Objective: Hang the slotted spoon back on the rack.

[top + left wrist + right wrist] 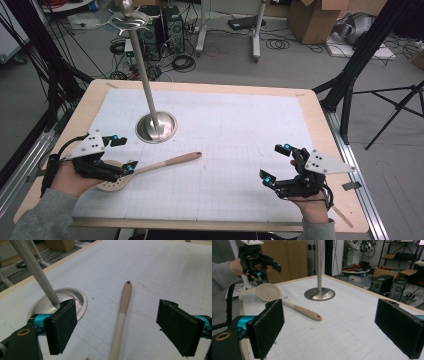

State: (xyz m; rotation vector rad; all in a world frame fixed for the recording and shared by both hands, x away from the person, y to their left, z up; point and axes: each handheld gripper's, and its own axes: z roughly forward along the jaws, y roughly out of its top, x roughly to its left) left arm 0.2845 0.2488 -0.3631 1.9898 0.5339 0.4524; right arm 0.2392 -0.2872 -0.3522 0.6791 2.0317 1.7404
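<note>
My left hand-held gripper (121,153) is spread wide and holds nothing. It hovers over the near left part of the bench (85,102), above the bowl end of a slotted spoon (150,167). In the left gripper view the spoon's pale handle (122,315) runs up between my two black pads (62,326) without touching either, and its tip has a small hole. In the right gripper view this hand-held gripper shows farther off, raised above the spoon's round perforated bowl (268,292).

My right hand-held gripper (276,163) is also spread open and empty, low over the near right part of the bench, well apart from the spoon. Its view looks across the bench between its own two pads (269,327) toward the spoon and the stand.

The spoon lies flat on a white gridded sheet (235,135) that covers most of the bench, its bowl near the left edge and its handle pointing toward the middle.

Beyond the spoon, a metal stand (150,95) rises from a round shiny base (156,127) on the far left part of the sheet; the base lies near the spoon but apart from it.

Around the bench, the floor (280,65) carries cables, cardboard boxes (320,17) and black tripod legs (395,107).
</note>
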